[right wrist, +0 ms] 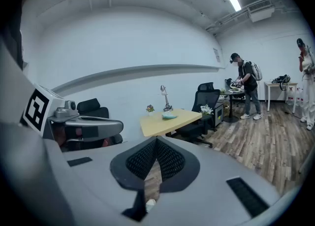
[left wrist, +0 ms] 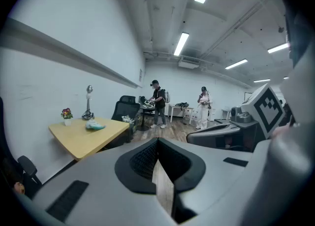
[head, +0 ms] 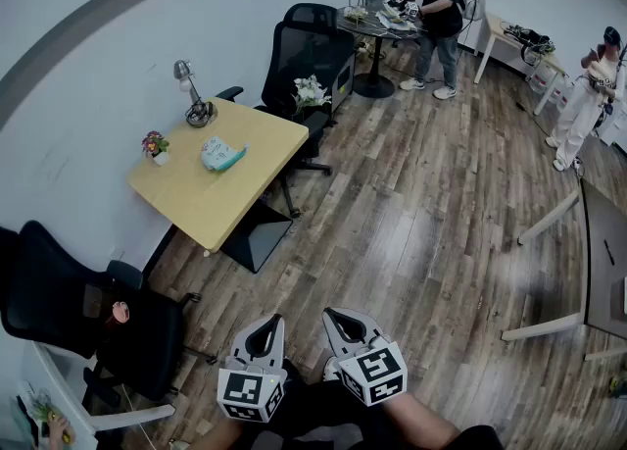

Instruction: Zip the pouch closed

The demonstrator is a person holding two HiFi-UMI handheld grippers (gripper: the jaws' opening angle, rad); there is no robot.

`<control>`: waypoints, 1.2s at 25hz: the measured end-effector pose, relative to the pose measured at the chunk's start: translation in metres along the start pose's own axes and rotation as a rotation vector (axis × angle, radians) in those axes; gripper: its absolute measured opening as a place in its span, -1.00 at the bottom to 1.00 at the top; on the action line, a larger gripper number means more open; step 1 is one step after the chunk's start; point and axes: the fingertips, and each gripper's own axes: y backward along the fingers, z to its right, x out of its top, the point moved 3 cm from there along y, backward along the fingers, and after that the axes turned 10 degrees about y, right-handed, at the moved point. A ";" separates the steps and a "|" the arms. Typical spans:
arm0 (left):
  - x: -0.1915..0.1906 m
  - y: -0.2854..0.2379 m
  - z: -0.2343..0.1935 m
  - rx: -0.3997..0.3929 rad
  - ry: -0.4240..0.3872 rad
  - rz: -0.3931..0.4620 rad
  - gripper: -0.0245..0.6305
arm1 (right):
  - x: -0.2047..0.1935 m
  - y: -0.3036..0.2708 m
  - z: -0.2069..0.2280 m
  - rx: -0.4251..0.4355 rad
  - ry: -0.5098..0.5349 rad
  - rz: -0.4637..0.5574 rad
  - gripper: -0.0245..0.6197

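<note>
A small teal and white pouch point(head: 221, 155) lies on the yellow table point(head: 206, 198) across the room, also seen far off as the pouch point(left wrist: 95, 126) and the pouch point(right wrist: 170, 116) in the gripper views. My left gripper point(head: 265, 322) and right gripper point(head: 342, 318) are held side by side low in the head view, over the wooden floor, well away from the table. Both are shut with nothing between the jaws. From the gripper cameras the left gripper point(left wrist: 157, 140) and right gripper point(right wrist: 155, 139) show tips pressed together.
A desk lamp point(head: 194, 103) and a small flower pot point(head: 156, 147) stand on the table. Black office chairs point(head: 304, 51) sit behind it and another chair point(head: 88, 316) at the near left. A person point(head: 438, 7) works at a round table; another person point(head: 589, 95) stands at the right.
</note>
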 end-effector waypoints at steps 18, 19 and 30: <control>-0.001 0.000 0.011 -0.008 -0.002 0.011 -0.89 | -0.002 0.010 0.006 -0.007 -0.038 0.026 -0.88; -0.001 0.000 0.011 -0.007 -0.002 0.012 -0.90 | 0.000 0.010 0.006 -0.008 -0.040 0.028 -0.88; 0.005 -0.003 -0.013 -0.017 0.002 0.021 -0.89 | 0.009 -0.012 0.001 -0.022 -0.052 0.045 -0.88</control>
